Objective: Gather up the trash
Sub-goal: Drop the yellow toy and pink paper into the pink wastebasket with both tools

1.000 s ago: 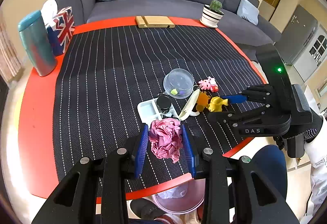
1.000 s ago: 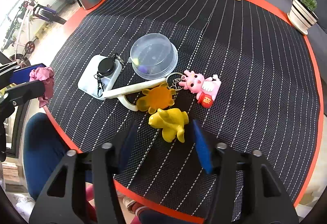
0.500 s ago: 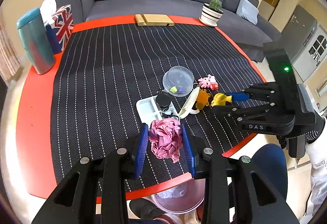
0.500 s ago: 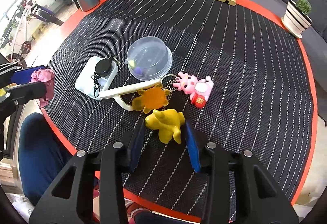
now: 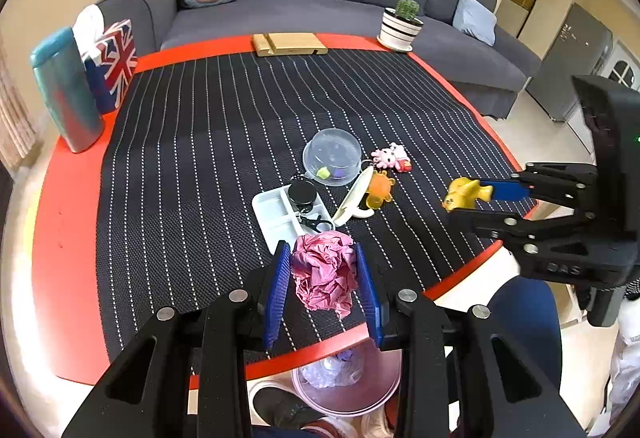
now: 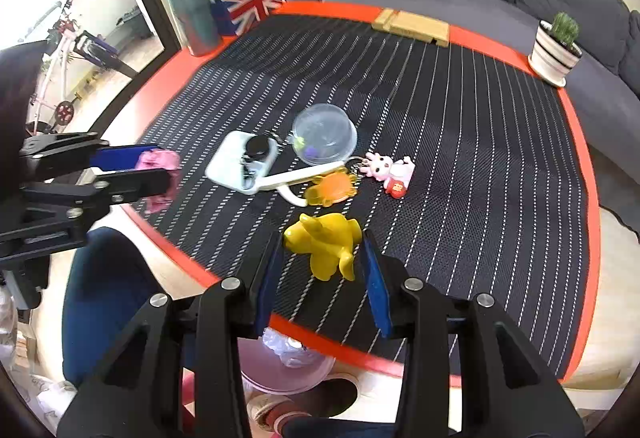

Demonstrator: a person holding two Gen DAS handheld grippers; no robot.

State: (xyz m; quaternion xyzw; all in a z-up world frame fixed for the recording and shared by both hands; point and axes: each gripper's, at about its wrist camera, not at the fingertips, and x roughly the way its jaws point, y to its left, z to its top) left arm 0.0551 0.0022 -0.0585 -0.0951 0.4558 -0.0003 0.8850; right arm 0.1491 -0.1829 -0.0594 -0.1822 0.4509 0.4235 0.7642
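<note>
Pink crumpled paper [image 5: 324,278] is clamped in the left gripper [image 5: 322,292], held over the surface's near edge. The right gripper [image 6: 322,270] has just closed on the yellow toy [image 6: 326,242], gripping it clear of the surface near that same edge. The bin [image 5: 348,386] sits on the floor just beyond the edge, below both. To do this well, I would carry each load squarely over the bin's mouth before letting go, one at a time, so neither gripper knocks the other. The left view shows the toy sideways between the right pads; the right view shows the paper's side and a bicycle [image 6: 64,58] behind.
</note>
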